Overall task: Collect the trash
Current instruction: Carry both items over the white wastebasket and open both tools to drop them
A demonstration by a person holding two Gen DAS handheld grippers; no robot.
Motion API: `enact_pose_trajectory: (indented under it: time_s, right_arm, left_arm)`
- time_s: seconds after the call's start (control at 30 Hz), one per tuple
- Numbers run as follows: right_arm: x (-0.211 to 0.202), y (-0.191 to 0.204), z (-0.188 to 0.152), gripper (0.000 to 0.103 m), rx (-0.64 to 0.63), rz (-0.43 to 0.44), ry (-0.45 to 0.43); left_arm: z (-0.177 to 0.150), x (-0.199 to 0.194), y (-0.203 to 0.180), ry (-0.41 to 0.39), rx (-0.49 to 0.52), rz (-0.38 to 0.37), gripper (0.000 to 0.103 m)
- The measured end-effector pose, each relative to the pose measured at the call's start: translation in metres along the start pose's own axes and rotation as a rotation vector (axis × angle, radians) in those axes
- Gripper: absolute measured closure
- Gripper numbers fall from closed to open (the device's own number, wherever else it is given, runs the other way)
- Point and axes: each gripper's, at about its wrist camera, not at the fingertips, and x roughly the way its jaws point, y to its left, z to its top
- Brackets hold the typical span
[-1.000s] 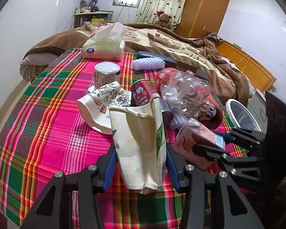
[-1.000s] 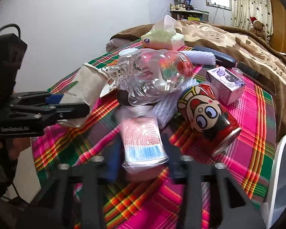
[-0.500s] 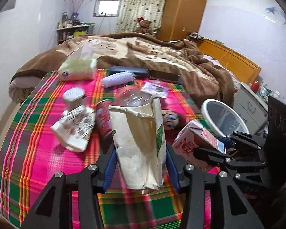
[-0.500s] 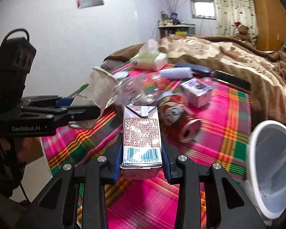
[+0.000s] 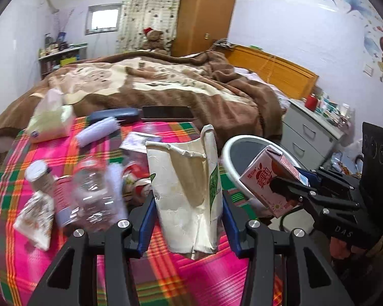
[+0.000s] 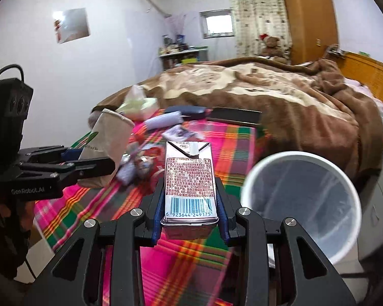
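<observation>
The step in hand is the carry: 2 pieces of trash are gripped and up off the checked cloth (image 5: pixel 51 153), on the way to the white bin (image 6: pixel 303 199). The left gripper (image 5: pixel 189 219) is narrowed onto a crumpled cream carton (image 5: pixel 186 193), its blue pads pressing both flanks, the torn top pointing to 12 o'clock. The right gripper (image 6: pixel 190 209) is likewise closed down on a small milk carton (image 6: pixel 189 181), barcode side facing the camera, pads tight against its sides.

In the right wrist view the bin sits at about 3 o'clock of the milk carton, its open, liner-lined mouth near but not yet under it. In the left wrist view the bin's rim (image 5: pixel 232 148) shows at 2 o'clock of the cream carton, partly hidden by the other carton.

The next move, as I judge it, calls for swinging each carton over the bin's mouth and only then parting the jaws (probably 1 at a time, since both grippers would crowd the opening). Left on the cloth are a clear bottle (image 5: pixel 94 193), a red can (image 6: pixel 153 158) and wrappers, blurred in both views
</observation>
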Motion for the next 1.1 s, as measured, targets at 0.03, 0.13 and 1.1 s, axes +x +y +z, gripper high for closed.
enact_pose_trajectory:
  time_s: [0.03, 0.13, 1.1]
  right_arm:
    - [-0.002, -0.004, -0.001, 0.067, 0.013, -0.016, -0.002]
    - [-0.004, -0.020, 0.000, 0.067, 0.047, -0.051, -0.005]
    - [0.004, -0.133, -0.029, 0.067, 0.301, -0.366, 0.099]
  left_arm:
    - [0.002, 0.004, -0.004, 0.004, 0.002, -0.009, 0.055]
    - [0.009, 0.015, -0.019, 0.012, 0.029, -0.032, 0.055]
    - [0.041, 0.170, -0.124, 0.209, 0.134, -0.214, 0.052]
